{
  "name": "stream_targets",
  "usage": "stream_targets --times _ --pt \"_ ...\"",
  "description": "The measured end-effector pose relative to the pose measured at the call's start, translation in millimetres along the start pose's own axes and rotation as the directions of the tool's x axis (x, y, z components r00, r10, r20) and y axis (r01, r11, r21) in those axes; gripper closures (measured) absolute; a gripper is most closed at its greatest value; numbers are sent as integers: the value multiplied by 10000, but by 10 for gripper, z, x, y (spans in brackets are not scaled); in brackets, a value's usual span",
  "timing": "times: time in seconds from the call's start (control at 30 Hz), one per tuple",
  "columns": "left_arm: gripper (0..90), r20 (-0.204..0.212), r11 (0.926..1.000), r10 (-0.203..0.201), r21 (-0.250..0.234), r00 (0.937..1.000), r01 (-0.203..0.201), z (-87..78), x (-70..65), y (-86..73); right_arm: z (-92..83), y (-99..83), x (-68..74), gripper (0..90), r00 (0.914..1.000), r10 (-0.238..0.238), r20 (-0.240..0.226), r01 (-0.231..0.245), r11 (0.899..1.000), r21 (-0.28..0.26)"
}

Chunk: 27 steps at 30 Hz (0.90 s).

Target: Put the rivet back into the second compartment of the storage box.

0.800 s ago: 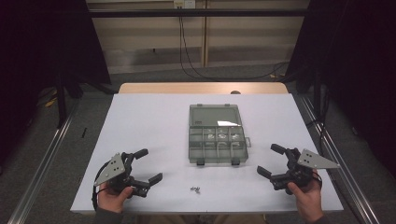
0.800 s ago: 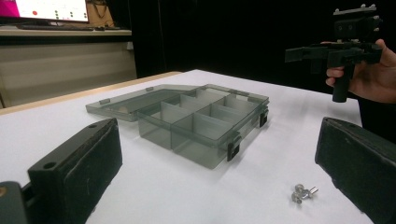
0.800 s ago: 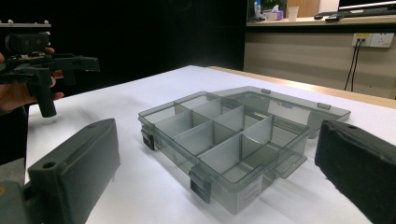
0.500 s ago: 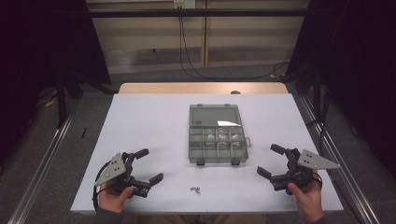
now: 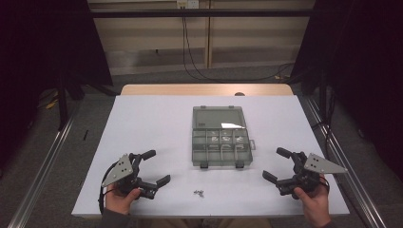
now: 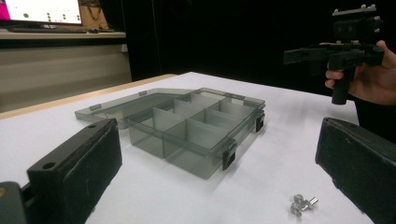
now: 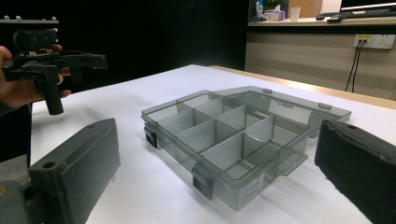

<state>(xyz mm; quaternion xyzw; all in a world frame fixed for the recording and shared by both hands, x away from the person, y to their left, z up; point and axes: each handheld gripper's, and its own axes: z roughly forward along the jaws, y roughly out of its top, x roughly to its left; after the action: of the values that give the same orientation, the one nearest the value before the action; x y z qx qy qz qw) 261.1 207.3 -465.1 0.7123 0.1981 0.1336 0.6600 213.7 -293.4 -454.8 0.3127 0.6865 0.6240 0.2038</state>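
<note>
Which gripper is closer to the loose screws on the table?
The left gripper: the screws lie just off its lower jaw, near the front edge. The right gripper sits farther away, beyond the organizer box.

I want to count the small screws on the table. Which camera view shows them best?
The left gripper view: the small screws lie close, on the bare white table, large enough to tell shiny metal pieces apart. The high view gives them as a tiny dark cluster before the open organizer box.

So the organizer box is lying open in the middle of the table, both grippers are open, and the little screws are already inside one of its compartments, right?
Not quite. The screws lie loose on the table in front of the organizer box, outside it, as the high view shows. The rest holds: box open, left gripper and right gripper open.
</note>
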Motion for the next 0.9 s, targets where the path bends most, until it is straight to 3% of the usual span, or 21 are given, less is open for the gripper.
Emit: stream_targets --times 0.17,0.33,0.67,0.73,0.83,0.9 --pt "0 118 10000 -32 52 9999 32 53 -15 12 7 -3 -3 0 10000 10 -18 -10 10000 6" --pt "0 646 9999 98 95 9979 -105 218 -92 48 18 1 5 1 9999 -22 -107 22 10000 -7" --pt "0 902 9974 -22 717 9959 -43 469 -200 16 51 3 5 1 9997 -49 -246 50 10000 40" --pt "0 892 9924 -6 1222 9960 -103 545 -237 12 58 5 6 1 9996 -55 -259 56 10000 19" --pt "0 805 9849 -268 1724 9964 126 610 -261 13 62 5 6 1 9996 -64 -279 65 10000 37" --pt "0 777 9763 -387 2154 9962 211 648 -275 10 60 6 6 4 9996 -69 -284 70 10000 32"
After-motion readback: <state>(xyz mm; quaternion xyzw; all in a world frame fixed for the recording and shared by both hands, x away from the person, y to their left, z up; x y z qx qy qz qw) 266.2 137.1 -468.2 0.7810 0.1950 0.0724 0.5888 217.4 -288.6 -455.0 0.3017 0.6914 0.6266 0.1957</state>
